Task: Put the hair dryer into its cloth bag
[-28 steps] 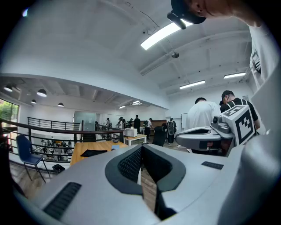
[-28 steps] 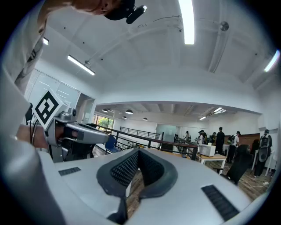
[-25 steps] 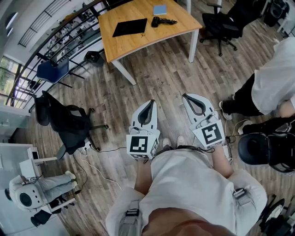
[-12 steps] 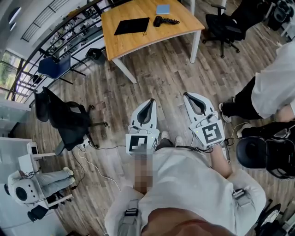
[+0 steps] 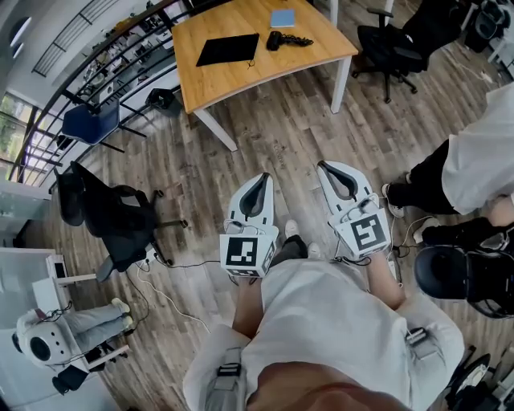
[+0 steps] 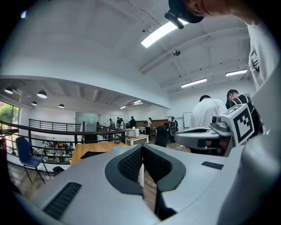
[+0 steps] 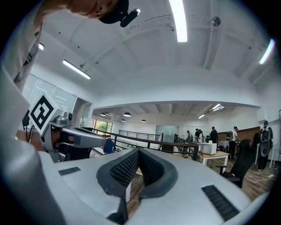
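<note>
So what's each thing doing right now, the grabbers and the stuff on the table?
Left gripper: shut, empty.
Right gripper: shut, empty.
Dryer: lying on the table, not in the bag.
Bag: flat on the table, beside the dryer.
Blue pad: flat on the table.

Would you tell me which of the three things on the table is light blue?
The small flat square at the far edge; the hair dryer and cloth bag are black.
</note>
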The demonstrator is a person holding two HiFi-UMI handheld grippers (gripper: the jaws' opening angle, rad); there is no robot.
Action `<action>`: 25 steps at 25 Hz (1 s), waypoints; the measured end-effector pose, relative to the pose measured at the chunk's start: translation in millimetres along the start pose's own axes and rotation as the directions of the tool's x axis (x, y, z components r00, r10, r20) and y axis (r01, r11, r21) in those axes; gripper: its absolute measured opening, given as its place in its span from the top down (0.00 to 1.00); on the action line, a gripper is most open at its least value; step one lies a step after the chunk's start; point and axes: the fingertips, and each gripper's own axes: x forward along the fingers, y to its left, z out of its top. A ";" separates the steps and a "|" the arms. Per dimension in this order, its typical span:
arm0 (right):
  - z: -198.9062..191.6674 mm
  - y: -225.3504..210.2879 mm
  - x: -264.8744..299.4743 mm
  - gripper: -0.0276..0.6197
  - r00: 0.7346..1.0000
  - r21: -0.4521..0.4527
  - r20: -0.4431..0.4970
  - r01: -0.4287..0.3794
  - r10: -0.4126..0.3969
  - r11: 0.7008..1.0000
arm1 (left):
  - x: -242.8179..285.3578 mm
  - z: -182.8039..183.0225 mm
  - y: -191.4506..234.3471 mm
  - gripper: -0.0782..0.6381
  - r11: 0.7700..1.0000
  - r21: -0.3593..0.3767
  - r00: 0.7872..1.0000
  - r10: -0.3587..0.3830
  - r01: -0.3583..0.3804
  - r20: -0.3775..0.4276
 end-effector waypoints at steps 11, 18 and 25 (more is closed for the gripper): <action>0.7 -17.1 73.3 0.93 0.999 -0.021 -0.018 0.026 -0.026 0.999 | 50.3 1.2 59.8 0.87 0.999 -0.013 0.999 -0.034 0.033 -0.005; 2.7 -19.1 109.8 0.92 0.998 -0.031 -0.018 0.057 -0.057 0.998 | 68.8 2.5 94.3 0.87 0.998 -0.002 0.998 -0.061 0.061 -0.004; 1.2 -24.0 134.5 0.92 0.996 -0.031 -0.035 0.076 -0.077 0.997 | 84.4 3.7 115.4 0.87 0.997 -0.013 0.997 -0.078 0.078 -0.002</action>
